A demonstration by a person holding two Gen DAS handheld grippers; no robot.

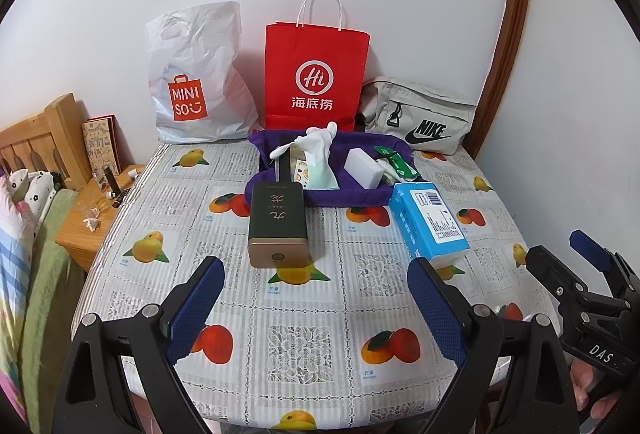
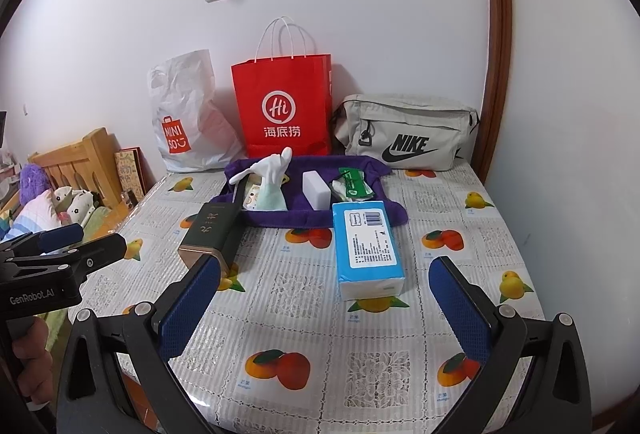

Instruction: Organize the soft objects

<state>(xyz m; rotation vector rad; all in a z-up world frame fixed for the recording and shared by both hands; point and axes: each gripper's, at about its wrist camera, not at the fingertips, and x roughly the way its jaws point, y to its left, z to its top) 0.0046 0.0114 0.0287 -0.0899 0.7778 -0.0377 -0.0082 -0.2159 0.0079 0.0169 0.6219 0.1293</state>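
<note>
A purple cloth tray (image 1: 280,196) (image 2: 280,220) lies mid-table holding a white glove (image 1: 318,140) (image 2: 272,164), a pale green pouch (image 1: 320,174), a white sponge block (image 1: 362,166) (image 2: 316,188) and a green packet (image 1: 396,164) (image 2: 354,180). In front of it lie a blue tissue pack (image 1: 430,222) (image 2: 366,246) and a dark box with a gold end (image 1: 276,224) (image 2: 210,230). My left gripper (image 1: 316,274) hovers open short of the box. My right gripper (image 2: 324,270) hovers open just before the tissue pack. Both are empty.
Against the wall stand a white Miniso bag (image 1: 196,82), a red paper bag (image 1: 316,74) and a grey Nike bag (image 1: 424,114). The fruit-print tablecloth (image 1: 300,346) covers the table. A wooden nightstand (image 1: 84,226) and a bed (image 1: 24,234) lie left.
</note>
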